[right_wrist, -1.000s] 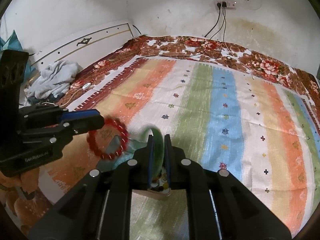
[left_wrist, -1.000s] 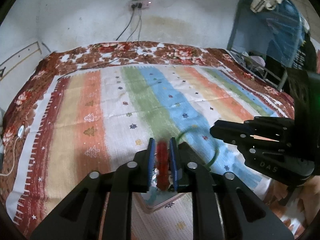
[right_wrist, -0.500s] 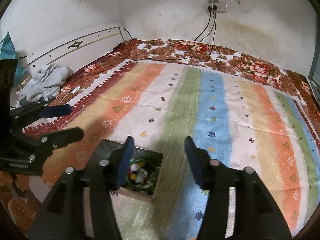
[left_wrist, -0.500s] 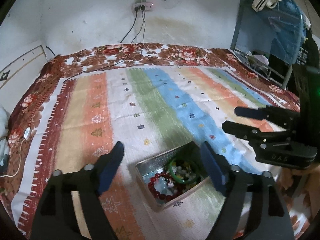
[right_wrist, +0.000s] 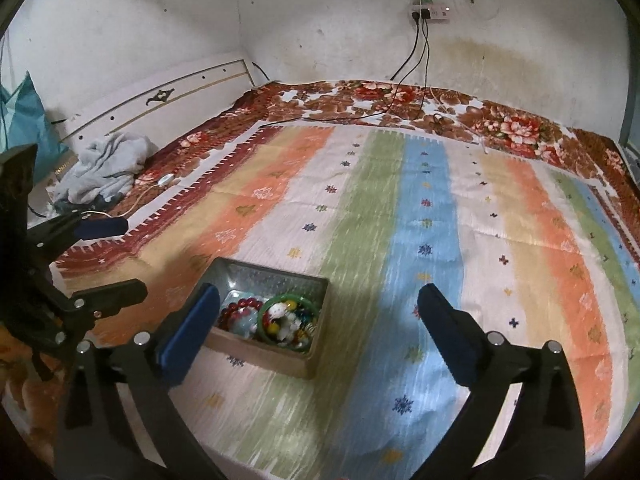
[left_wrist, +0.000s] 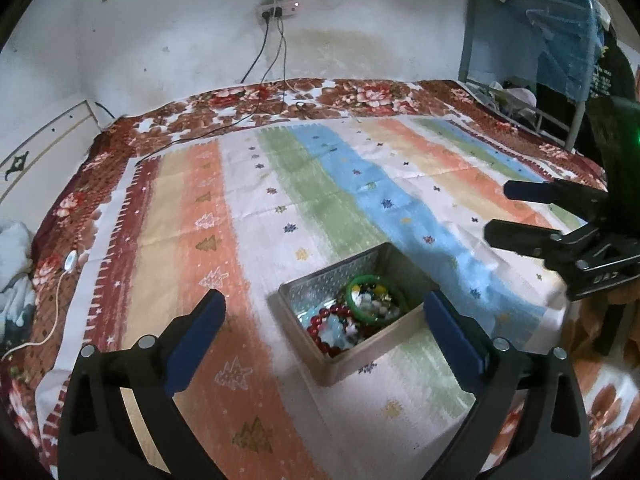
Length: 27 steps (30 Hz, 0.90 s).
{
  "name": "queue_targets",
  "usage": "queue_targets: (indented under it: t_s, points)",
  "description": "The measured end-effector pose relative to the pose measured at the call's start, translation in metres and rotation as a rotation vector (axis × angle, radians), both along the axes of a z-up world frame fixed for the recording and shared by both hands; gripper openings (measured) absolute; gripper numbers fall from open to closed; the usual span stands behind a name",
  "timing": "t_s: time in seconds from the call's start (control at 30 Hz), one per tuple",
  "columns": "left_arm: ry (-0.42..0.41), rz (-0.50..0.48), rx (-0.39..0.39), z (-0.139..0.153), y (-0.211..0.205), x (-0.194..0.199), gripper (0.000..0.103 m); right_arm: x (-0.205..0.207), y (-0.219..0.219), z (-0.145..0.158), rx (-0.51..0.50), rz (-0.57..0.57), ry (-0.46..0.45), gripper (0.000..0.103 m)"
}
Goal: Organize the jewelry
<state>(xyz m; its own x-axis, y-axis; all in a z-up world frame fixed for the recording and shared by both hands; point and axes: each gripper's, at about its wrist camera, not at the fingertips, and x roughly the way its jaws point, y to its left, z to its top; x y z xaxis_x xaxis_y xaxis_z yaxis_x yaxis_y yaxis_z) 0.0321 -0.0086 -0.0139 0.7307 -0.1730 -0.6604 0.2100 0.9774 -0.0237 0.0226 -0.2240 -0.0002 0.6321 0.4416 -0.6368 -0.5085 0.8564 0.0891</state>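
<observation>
The green bangle [left_wrist: 376, 299] and red bead bracelet [left_wrist: 332, 326] lie in the metal box [left_wrist: 316, 288] on the striped bedspread [left_wrist: 280, 184]. Both tools, left [left_wrist: 322, 322] and right [right_wrist: 318, 310], have just spread wide, released and empty.

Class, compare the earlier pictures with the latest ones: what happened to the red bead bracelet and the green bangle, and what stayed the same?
Both claws have just been opening: the left claw let go of the red bead bracelet, the right claw the green bangle. Both pieces now lie in the metal box, and nothing is between either claw's jaws. The box and the striped bedcover stayed put.
</observation>
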Motion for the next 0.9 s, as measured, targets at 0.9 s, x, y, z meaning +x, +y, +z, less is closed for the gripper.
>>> queue_targets:
  t_s: [0.9]
  points:
    - [-0.144,0.036,0.02,0.001,-0.019,-0.043,0.097,-0.022,-0.016,-0.017,0.007,-0.015,-0.034,0.098]
